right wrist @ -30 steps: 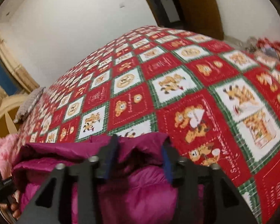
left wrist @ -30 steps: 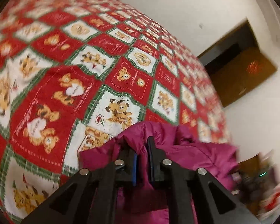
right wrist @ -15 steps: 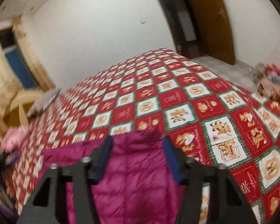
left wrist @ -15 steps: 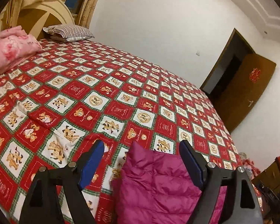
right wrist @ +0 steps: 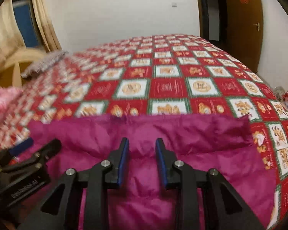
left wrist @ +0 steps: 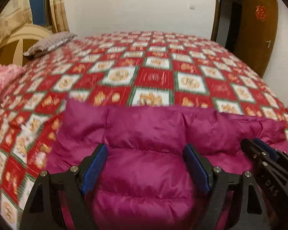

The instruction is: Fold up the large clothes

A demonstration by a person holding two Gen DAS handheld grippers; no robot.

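Note:
A magenta puffer jacket [left wrist: 153, 130] lies spread flat on the near part of the bed, its far edge straight across; the right wrist view shows it too [right wrist: 144, 130]. My left gripper [left wrist: 146, 153] hovers over the jacket's middle, open wide, with nothing pinched. My right gripper [right wrist: 142, 143] hangs over the jacket beside it; its jaws are closing, a clear gap stays between the blue pads, and no fabric is caught in them. Each gripper shows in the other's view: the right gripper [left wrist: 259, 151] at the right edge, the left gripper [right wrist: 38, 151] at the left edge.
A red, white and green patchwork quilt [left wrist: 153, 76] covers the bed. A striped pillow [left wrist: 48, 44] and a pink blanket [left wrist: 2, 80] lie at the left by the cream headboard [left wrist: 19, 38]. A brown door [left wrist: 259, 28] stands open at the far right.
Both grippers let go of the jacket's far edge and drew back toward me. The left jaws went from shut to wide, the right jaws narrowed. The jacket now lies flat.

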